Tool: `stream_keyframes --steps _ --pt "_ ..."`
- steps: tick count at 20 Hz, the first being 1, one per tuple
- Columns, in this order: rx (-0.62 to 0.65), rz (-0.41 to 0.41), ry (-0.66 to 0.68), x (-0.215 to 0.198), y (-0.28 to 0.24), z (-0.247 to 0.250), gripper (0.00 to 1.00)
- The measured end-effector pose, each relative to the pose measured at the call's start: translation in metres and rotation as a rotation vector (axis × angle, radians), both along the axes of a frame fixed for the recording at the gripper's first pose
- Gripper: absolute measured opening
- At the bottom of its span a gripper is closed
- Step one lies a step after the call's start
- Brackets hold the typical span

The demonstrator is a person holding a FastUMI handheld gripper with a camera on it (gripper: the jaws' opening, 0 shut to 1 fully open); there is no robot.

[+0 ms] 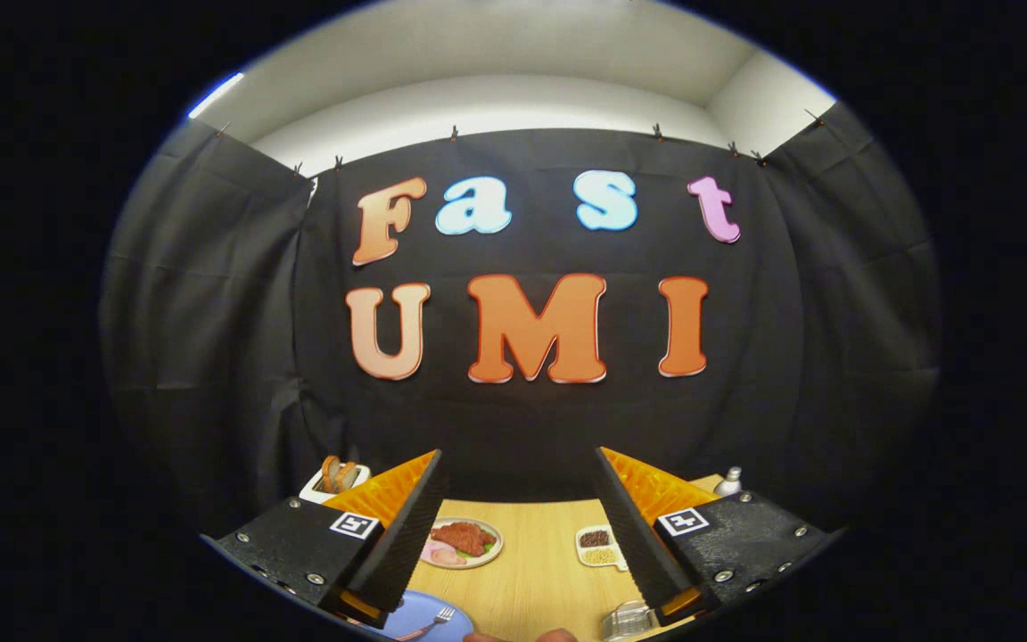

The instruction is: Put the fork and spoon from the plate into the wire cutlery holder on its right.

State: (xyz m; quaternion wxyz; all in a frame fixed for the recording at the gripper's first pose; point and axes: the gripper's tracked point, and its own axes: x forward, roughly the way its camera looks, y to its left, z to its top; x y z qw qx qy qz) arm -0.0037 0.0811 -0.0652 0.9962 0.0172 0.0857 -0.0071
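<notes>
My gripper (518,464) is held high above the wooden table (536,571), its two fingers spread wide apart with nothing between them. Below the left finger lies a blue plate (424,615) with a fork (431,621) resting on it; the spoon is hidden from me. Below the right finger a part of the wire cutlery holder (628,620) shows, to the right of the plate. Both plate and holder lie near the table's front edge, under the fingers.
A plate of red and pink food (462,542) sits mid-table. A small white dish with dark and pale seeds (598,546) is to its right. A white tray with bread (335,481) stands back left, a small bottle (728,481) back right. A fingertip (556,635) shows at the front.
</notes>
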Motion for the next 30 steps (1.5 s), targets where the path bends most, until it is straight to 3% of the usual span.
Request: stream_keyframes --steps 10,19,25,30 --pt "0.011 0.029 0.516 -0.016 0.085 -0.162 0.96" --pt "0.120 0.006 0.906 -0.089 0.129 -0.291 0.86" --pt "0.129 0.004 1.032 -0.120 0.145 -0.338 0.68" --pt "0.111 -0.020 1.069 -0.130 0.143 -0.356 0.41"
